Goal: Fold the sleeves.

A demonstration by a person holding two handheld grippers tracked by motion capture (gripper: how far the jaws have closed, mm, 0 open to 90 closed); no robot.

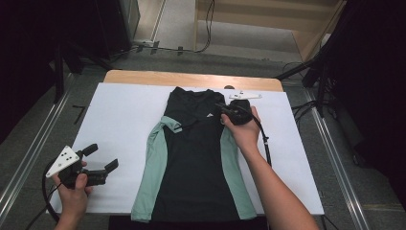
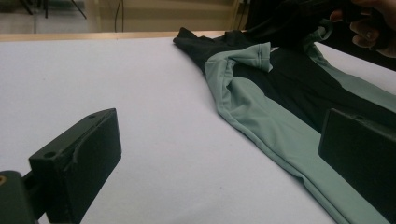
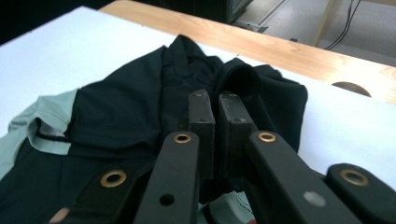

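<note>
Tabletop (image 1: 119, 120) carries a white sheet; a strip of bare wood shows along its far edge. Grey floor with metal rails on both sides, dark stands and cables beyond.

Left: left hand-held gripper (image 1: 102, 162) sits at the near-left corner of the sheet, held in the person's left hand (image 1: 74, 189), grey three-cornered plate on top. Jaws stand wide apart, nothing between them. In the left gripper view, bare white sheet lies between the two black jaws, and the shirt lies off toward its right jaw, apart from it.

Centre: dark shirt (image 1: 194, 163) with pale green side panels lies flat, collar far, hem at the near edge. Left sleeve (image 1: 171, 123) is folded inward over the body, its green cuff on the dark cloth.

Right: right hand-held gripper (image 1: 229, 109) is over the shirt's far-right shoulder, held in the right hand (image 1: 244, 129), cable trailing back along the forearm. In the right gripper view its jaws are nearly together, pinching a fold of dark shirt fabric (image 3: 238, 81); the cloth rises in a bunch just past the jaw tips. A small white strip (image 1: 245, 96) lies on the sheet just beyond this gripper.
</note>
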